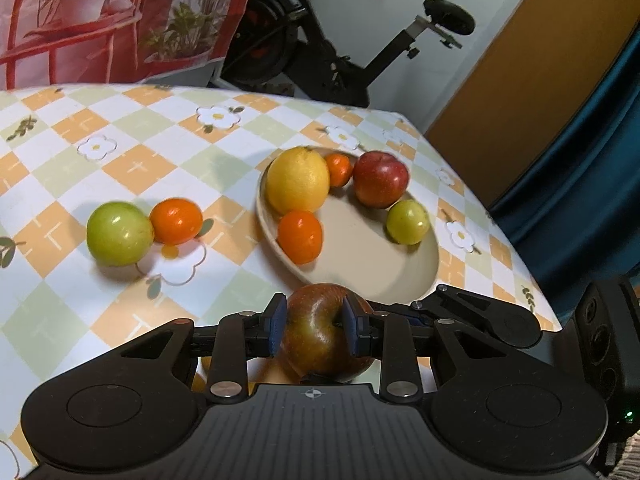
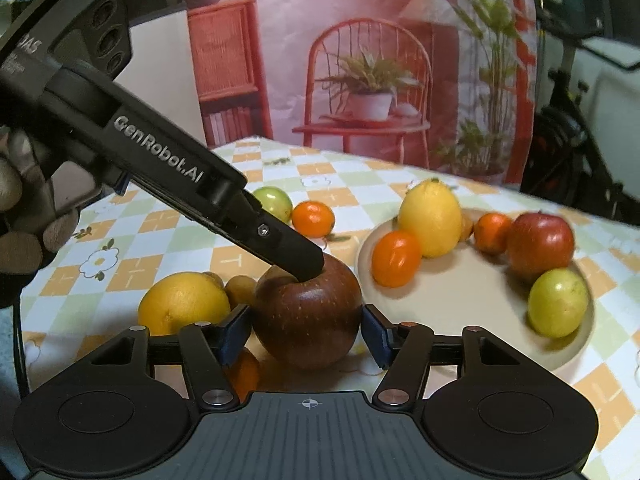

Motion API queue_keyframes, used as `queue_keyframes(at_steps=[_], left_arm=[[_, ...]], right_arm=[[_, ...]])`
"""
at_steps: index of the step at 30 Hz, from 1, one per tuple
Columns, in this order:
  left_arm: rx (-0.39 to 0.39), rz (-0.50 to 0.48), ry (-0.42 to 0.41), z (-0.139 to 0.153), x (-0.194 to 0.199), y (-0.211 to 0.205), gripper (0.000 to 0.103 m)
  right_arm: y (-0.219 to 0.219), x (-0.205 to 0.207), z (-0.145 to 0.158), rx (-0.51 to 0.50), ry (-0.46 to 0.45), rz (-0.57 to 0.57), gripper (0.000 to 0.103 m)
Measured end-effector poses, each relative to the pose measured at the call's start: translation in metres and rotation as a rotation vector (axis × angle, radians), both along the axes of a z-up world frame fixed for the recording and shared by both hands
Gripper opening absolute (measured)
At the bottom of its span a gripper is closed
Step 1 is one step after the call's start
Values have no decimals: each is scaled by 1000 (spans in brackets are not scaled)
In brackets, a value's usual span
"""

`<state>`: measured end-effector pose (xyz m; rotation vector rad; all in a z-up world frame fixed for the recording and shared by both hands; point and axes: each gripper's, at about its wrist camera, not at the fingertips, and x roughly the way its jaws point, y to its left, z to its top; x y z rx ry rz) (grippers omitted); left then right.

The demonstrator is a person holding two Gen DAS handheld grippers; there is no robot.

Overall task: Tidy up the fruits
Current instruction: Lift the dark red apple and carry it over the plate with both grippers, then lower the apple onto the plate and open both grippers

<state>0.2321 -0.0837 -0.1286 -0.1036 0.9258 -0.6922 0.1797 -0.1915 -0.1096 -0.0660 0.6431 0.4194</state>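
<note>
Checkered orange, green and white oilcloth (image 1: 132, 168) covers a home table backed by a printed curtain of red chairs and potted plants, with an exercise bike (image 1: 320, 40) behind. At the near edge, the left gripper (image 1: 314, 326) is clamped on a dark red apple (image 1: 320, 336), its blue pads pressed to either side; the right wrist view shows one black finger of it reaching down at the apple's top hollow, so the fruit sits roughly upright with its stem axis pointing up and slightly toward the left camera. The right gripper (image 2: 306, 328) brackets the same apple with jaws spread, a sliver of gap visible on each side, so it appears to steady or await rather than hold. The beige plate (image 1: 400, 276) just beyond already carries a large lemon (image 1: 298, 180), two mandarins (image 1: 300, 236), a brighter red apple (image 1: 380, 178) and a small green fruit (image 1: 408, 222), which suggests the plate is the gathering spot and the gripped apple is bound for its bare near half. Still loose on the cloth are a green apple (image 1: 120, 234) touching another mandarin (image 1: 177, 221), well left of the plate, plus a second lemon (image 2: 184, 302) and a brownish fruit (image 2: 240, 290) beside the held apple
</note>
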Motion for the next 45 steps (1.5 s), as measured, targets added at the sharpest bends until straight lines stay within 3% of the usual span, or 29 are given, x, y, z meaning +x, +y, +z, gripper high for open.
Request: queue_keyframes(at_steps=[7,12,24,36,45], left_arm=[[-23,-18,-71,27,2,-18,31],[-19,-40,-76,31,19,-43,31],[42,-17,-20,15,71,-83,31],[94,-17,-59,14,77,-91,32],[147,-32,-90,12,75,-96,34]], right_arm=[[-21,1,25,12,-89,-25,56],[-39,13,32,-23,-110,-50,56],[-71,58,7,-71,-91,-125,56],[-70,69,-6,-82,-108,-132,56],[-69,70,-6,-83,-68,-144,57]])
